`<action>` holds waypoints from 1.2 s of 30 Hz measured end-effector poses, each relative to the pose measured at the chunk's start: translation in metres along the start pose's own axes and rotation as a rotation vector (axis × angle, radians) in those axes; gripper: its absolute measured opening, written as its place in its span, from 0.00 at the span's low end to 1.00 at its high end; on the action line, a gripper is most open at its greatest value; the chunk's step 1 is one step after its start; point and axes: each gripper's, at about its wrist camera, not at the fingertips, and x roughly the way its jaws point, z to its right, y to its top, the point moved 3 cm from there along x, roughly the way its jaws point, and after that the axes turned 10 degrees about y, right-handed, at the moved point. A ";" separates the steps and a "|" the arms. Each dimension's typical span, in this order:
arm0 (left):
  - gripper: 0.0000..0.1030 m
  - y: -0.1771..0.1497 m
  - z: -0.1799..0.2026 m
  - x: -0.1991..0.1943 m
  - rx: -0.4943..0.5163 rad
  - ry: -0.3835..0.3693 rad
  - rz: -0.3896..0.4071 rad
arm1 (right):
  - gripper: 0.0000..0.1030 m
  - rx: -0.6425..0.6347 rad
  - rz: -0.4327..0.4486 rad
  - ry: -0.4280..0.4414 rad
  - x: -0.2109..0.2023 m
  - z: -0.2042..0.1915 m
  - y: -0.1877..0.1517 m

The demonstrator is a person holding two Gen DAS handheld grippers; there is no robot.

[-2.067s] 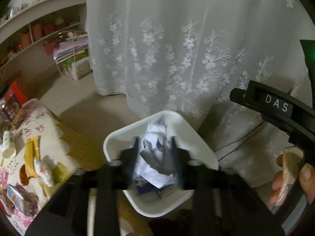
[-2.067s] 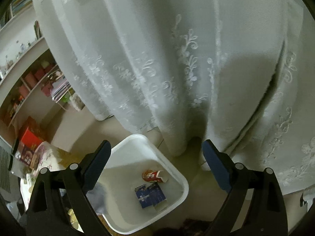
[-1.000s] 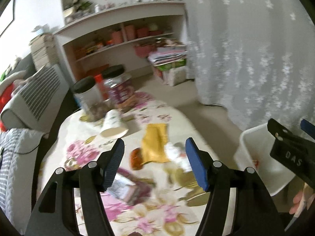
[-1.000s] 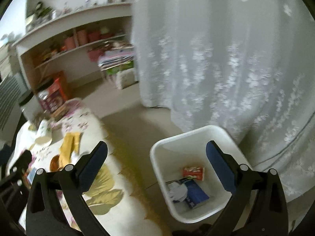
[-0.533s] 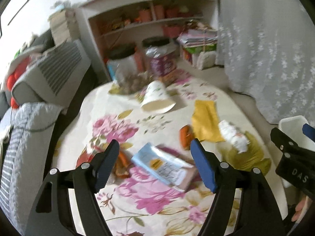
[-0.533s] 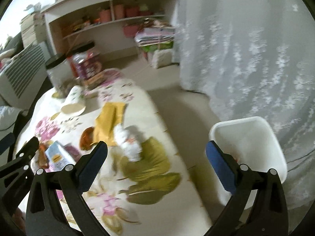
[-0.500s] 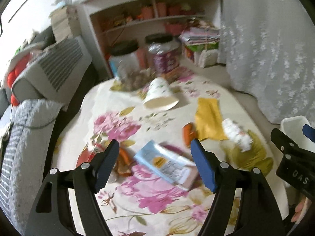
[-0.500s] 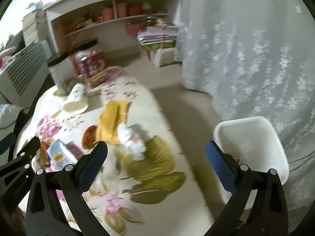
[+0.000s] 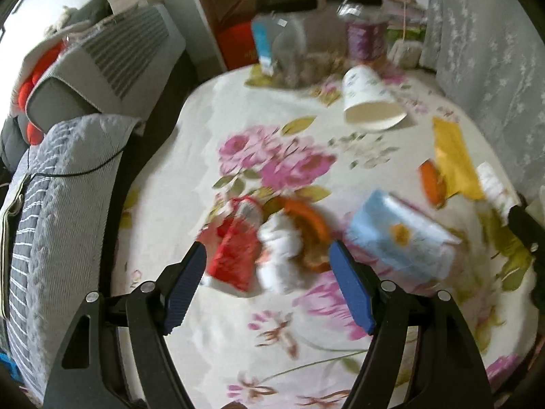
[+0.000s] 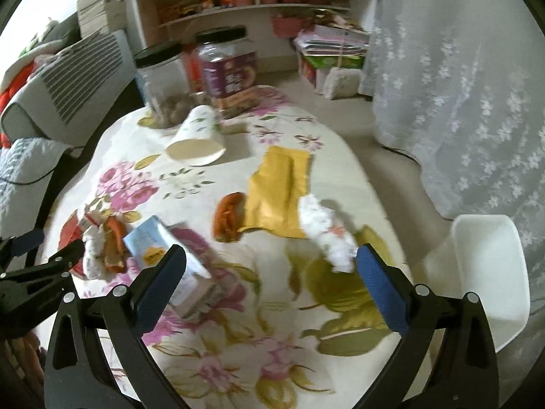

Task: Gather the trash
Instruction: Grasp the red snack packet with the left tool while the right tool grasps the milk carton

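Observation:
Trash lies scattered on the flowered tablecloth [image 9: 272,323]. My left gripper [image 9: 267,266] is open above a red wrapper [image 9: 233,255], a white crumpled tissue [image 9: 281,255] and an orange peel [image 9: 310,225], with nothing between its fingers. To their right lies a light-blue carton [image 9: 402,235]. My right gripper [image 10: 270,267] is open over the cloth; the light-blue carton [image 10: 163,252] sits by its left finger and a white crumpled wrapper [image 10: 327,235] by its right finger. A yellow packet [image 10: 279,191], an orange peel [image 10: 230,216] and a tipped paper cup [image 10: 197,136] lie beyond. The white bin [image 10: 483,272] stands on the floor at the right.
Two black-lidded jars [image 10: 228,64] stand at the table's far edge. A grey striped cushion [image 9: 51,221] and a sofa [image 10: 64,78] border the left side. Shelves [image 10: 252,3] line the back wall, and a white lace curtain [image 10: 470,85] hangs on the right.
Both grippers have swung from the bin to the table and lowered toward it. The left one, which let a crumpled paper go into the bin, now hangs over the red wrapper and tissue.

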 end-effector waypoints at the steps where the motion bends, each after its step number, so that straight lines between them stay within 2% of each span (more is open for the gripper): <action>1: 0.71 -0.001 -0.005 0.005 0.013 -0.002 -0.019 | 0.93 -0.007 -0.004 0.009 0.002 -0.005 0.000; 6: 0.71 -0.008 -0.027 0.027 0.040 -0.008 -0.089 | 0.93 -0.019 -0.020 0.029 0.008 -0.016 0.002; 13: 0.71 -0.013 -0.052 0.058 0.000 -0.064 -0.174 | 0.93 -0.035 -0.049 0.034 0.017 -0.027 0.000; 17: 0.71 -0.013 -0.046 0.076 0.022 -0.124 -0.216 | 0.93 -0.052 -0.068 0.025 0.022 -0.032 -0.003; 21: 0.71 -0.011 -0.034 0.091 0.091 -0.121 -0.227 | 0.93 -0.050 -0.086 0.016 0.026 -0.032 -0.004; 23: 0.71 -0.009 -0.032 0.097 0.089 -0.128 -0.225 | 0.93 -0.035 -0.098 0.020 0.030 -0.031 -0.004; 24: 0.69 -0.008 -0.033 0.098 0.078 -0.144 -0.225 | 0.93 -0.030 -0.104 0.028 0.032 -0.030 -0.004; 25: 0.60 -0.006 -0.033 0.099 0.070 -0.159 -0.227 | 0.93 -0.022 -0.118 0.043 0.036 -0.031 -0.004; 27: 0.49 -0.004 -0.033 0.098 0.054 -0.206 -0.230 | 0.93 -0.014 -0.143 0.072 0.042 -0.034 -0.005; 28: 0.45 -0.004 -0.032 0.097 0.059 -0.206 -0.224 | 0.93 -0.016 -0.162 0.097 0.047 -0.037 -0.007; 33: 0.44 -0.006 -0.035 0.090 0.055 -0.217 -0.216 | 0.93 -0.091 -0.224 0.157 0.065 -0.060 -0.015; 36: 0.44 -0.005 -0.042 0.079 0.021 -0.224 -0.198 | 0.93 -0.153 -0.243 0.162 0.074 -0.071 -0.018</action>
